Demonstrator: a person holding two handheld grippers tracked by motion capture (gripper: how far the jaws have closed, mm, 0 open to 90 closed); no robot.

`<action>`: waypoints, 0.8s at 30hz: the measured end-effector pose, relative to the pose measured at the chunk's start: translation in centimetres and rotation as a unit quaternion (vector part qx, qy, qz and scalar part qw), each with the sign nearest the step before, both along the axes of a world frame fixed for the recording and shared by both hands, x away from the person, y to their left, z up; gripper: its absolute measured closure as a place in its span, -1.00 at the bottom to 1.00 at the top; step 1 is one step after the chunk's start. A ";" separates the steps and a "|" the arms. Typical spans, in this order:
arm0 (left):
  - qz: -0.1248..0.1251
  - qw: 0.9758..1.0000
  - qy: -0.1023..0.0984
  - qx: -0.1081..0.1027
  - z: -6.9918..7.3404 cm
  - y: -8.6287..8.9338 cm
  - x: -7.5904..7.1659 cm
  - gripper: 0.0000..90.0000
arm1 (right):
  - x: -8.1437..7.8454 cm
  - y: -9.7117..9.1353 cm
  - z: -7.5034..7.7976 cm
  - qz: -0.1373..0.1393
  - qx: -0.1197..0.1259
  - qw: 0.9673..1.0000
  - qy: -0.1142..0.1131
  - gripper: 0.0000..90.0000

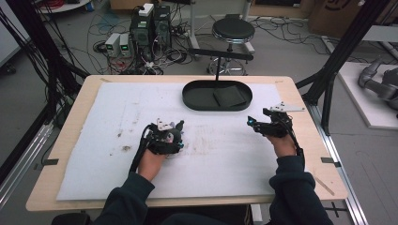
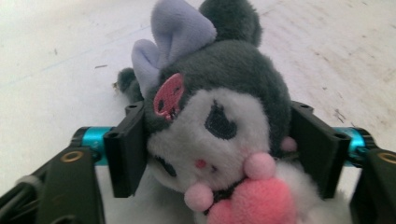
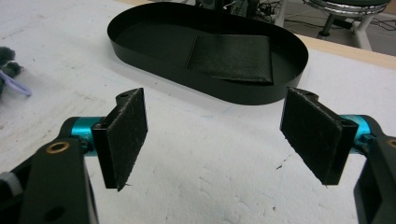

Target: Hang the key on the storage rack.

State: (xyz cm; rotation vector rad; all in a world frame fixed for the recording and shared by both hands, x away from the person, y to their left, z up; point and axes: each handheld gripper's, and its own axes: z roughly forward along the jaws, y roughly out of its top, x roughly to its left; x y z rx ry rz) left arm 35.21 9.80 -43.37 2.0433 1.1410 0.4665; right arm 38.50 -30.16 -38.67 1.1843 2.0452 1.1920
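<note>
Item one: we held the left gripper (image 1: 174,136) at the centre-left of the high view, over the white foam mat (image 1: 94,140), its jaws clamped on the head of a plush toy (image 2: 219,135). In the left gripper view the toy sat mid-frame, dark grey hood with a lilac bow (image 2: 173,37), a pink skull badge (image 2: 168,95), a white face and pink pom-poms at the collar; both black pads pressed into the sides of the head, and the toy lay on the mat. Item two: our right gripper (image 1: 256,124) stood at the centre-right of the high view, well apart from the toy, its jaws spread wide with nothing between them, as the right gripper view showed. Item three: a black oval tray (image 1: 192,93) lay at the upper centre of the mat, with a flat black folded wallet-like piece (image 3: 233,58) inside it.
</note>
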 end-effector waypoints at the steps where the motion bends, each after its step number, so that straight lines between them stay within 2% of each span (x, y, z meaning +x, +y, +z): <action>1: -0.007 1.000 0.002 -0.007 0.1 0.2 0.1 -0.27 | 0.0 0.0 0.0 0.000 -0.001 1.000 0.000 -0.48; 4: -0.026 0.999 -0.005 -0.018 1.0 1.1 0.6 -0.24 | 0.0 -0.1 0.0 -0.001 0.001 1.000 -0.002 -0.48; 7: -0.049 0.998 -0.019 -0.037 2.8 1.9 1.2 -0.23 | 0.0 -0.1 0.1 -0.002 0.003 1.000 -0.002 -0.48; 11: -0.089 0.993 -0.043 -0.063 6.0 2.7 2.4 -0.24 | -0.1 -0.1 0.1 -0.002 0.004 1.000 -0.004 -0.47; 15: -0.107 0.989 -0.058 -0.084 8.6 3.1 3.8 -0.24 | -0.2 -0.2 0.2 -0.002 0.008 1.000 -0.007 -0.47; 19: -0.124 0.986 -0.075 -0.078 10.6 3.0 5.2 -0.24 | -0.2 -0.2 0.3 -0.001 0.010 1.000 -0.009 -0.47; 24: -0.122 0.985 -0.087 -0.086 12.4 2.3 7.4 -0.24 | -0.2 -0.4 0.4 -0.001 0.016 1.000 -0.010 -0.47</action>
